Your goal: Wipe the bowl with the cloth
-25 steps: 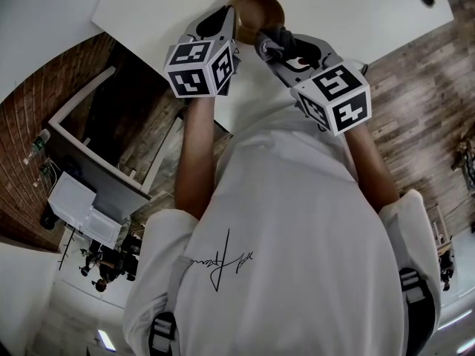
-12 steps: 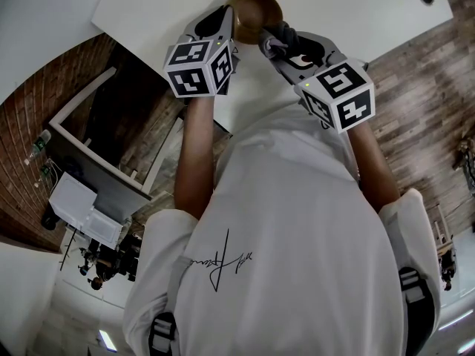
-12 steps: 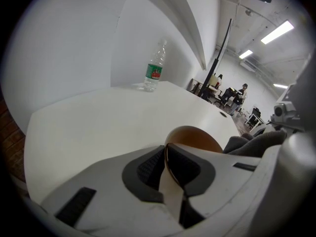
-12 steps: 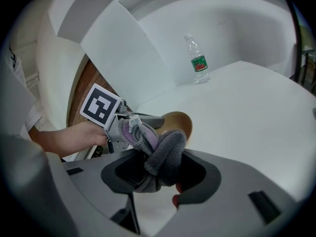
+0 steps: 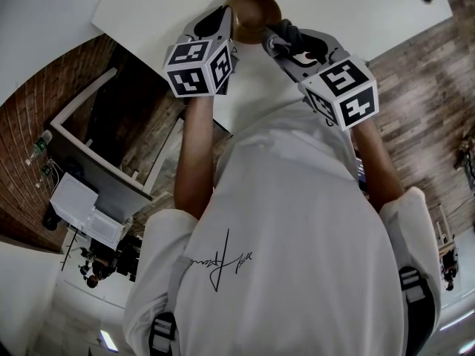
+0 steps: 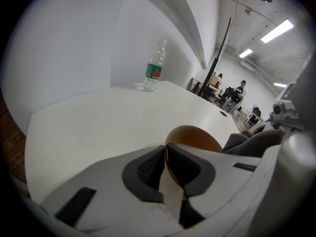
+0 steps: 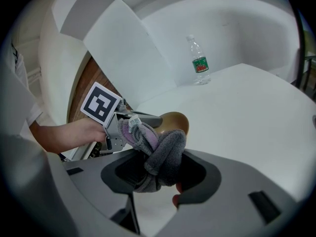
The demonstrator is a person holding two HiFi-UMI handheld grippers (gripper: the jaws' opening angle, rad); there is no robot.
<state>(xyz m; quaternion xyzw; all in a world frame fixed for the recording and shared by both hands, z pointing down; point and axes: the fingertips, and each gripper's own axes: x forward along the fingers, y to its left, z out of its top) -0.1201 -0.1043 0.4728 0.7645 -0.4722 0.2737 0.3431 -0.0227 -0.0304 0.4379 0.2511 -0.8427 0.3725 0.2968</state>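
Since the earlier frames the right gripper had shifted slightly towards the brown round bowl, carrying its black-and-white marker cube with it; the left gripper had kept its place at the bowl's left side.

The bowl stood at the near part of the white table. In the left gripper view the left gripper was pinched on the bowl, the thin rim wall running between its two dark pads. In the right gripper view the right gripper was clamped on a bunched grey and lilac knitted cloth. The cloth bulged out ahead of the jaws and lay just beside the bowl; contact between them could not be confirmed. In the head view the cloth sat at the bowl's right edge.

Writing: a small white printed tag on the cloth, facing the bowl, was too small to read. A clear plastic bottle stood well beyond the bowl by the wall. Its green label with a red mark was not legible. A dark handwritten-style script on the person's white shirt, well short of the bowl, could not be made out.
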